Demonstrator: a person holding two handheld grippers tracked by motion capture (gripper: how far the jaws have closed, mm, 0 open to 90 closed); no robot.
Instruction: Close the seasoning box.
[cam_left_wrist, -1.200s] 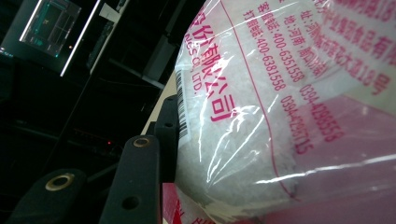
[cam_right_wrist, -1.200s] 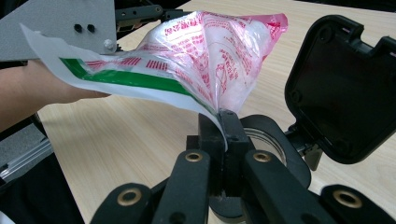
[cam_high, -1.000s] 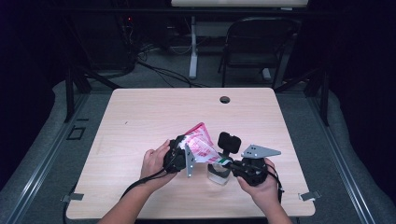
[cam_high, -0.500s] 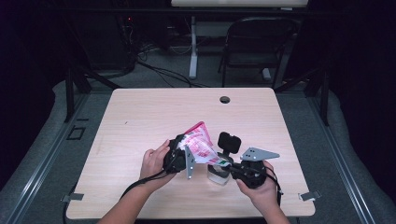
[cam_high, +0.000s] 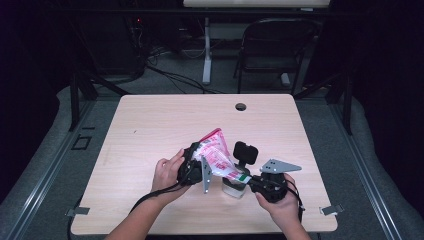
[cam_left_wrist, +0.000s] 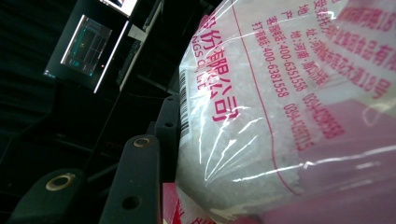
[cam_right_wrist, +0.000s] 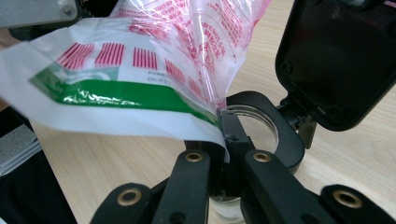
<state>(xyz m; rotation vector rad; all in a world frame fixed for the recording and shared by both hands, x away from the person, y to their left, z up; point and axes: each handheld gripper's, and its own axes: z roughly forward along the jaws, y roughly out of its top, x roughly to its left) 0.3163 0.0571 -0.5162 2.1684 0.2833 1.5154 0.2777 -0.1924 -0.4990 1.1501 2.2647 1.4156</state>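
From above, the left tongs hold the fat body of a pink-printed bag of white crystals between their jaws, tilted down toward the right tongs, which are clamped shut on its green-striped corner. Under that corner, touching the right tongs, stands a small clear jar on the desk. The right gripper view adds the jar's open mouth with a black hinged lid flipped up just beyond it. The left gripper view shows the granules, probably sugar or salt, pressed against one jaw.
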